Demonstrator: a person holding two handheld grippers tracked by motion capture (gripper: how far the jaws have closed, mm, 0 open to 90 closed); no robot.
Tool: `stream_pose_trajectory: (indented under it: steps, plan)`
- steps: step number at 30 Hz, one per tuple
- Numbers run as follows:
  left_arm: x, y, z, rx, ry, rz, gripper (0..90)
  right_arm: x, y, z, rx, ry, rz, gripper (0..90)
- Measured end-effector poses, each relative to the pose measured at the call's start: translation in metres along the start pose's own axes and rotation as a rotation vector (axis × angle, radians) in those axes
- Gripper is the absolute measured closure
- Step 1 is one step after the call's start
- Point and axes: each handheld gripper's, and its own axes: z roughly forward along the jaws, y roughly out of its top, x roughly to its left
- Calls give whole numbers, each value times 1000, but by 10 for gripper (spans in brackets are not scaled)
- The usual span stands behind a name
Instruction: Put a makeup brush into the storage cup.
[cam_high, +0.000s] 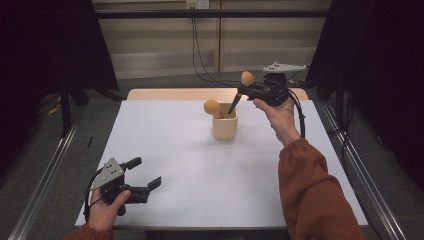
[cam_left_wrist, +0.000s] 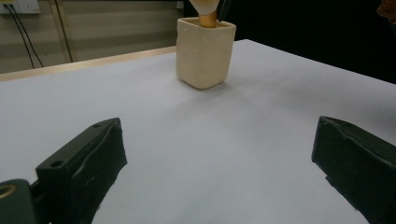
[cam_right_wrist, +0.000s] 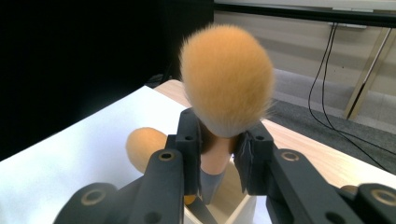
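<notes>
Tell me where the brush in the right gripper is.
In the high view the brush is at the table's far side, clamped in the right gripper, its handle angled into the cup beside a second brush.

Lab recording booth

A white table (cam_high: 165, 150) stands between black curtains (cam_high: 45, 45) left and right, metal rails (cam_high: 42, 172) run along the grey floor, and cables (cam_high: 197, 50) hang from a far wall socket (cam_high: 196, 4).

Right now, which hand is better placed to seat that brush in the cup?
Right. The right gripper already clamps the brush above the cup; the left gripper sits open, far off.
</notes>
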Motion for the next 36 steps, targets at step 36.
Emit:
stream_pose_trajectory:
  steps: [36]
  plan:
    - [5,-1,0,8,14,-8,27,-10,-30,29,83,-12,19,733]
